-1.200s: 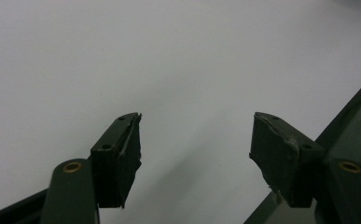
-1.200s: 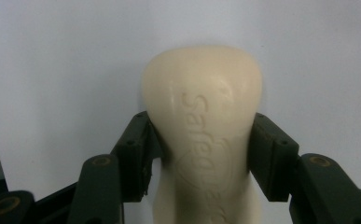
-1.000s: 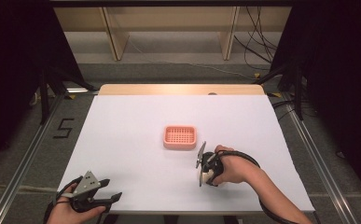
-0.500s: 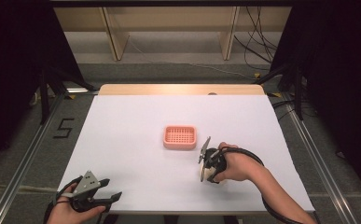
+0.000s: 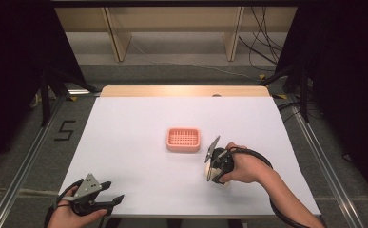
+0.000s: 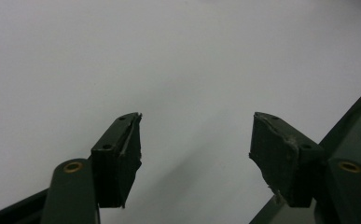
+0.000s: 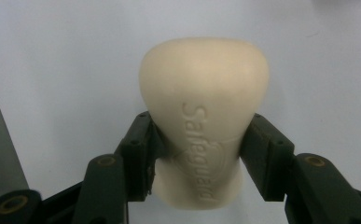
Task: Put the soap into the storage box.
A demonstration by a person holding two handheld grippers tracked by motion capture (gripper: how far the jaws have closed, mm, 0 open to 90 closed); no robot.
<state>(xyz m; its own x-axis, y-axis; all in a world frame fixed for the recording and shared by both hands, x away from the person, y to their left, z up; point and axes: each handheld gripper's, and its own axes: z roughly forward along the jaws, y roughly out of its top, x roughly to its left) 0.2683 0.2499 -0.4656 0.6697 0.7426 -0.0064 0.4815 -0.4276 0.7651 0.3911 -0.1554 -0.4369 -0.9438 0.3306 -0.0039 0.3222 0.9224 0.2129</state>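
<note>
Since the earlier frame the right tool (image 7: 194,154) has shifted only slightly on the desk (image 5: 134,128), and its jaws have just been closing, with the soap bar (image 7: 204,126) between them. The pads now press both flanks of the bar at its narrowed waist. The bar lies on the desk just in front of and to the right of the pink soap dish (image 5: 183,139). Handling judgement: the bar is rigid, moderately heavy for its size and smooth, so it may slip when lifted; firm pressure at the waist gives the best seat. The left tool (image 6: 194,154) rests released, gripping nothing, at the near-left desk edge.
</note>
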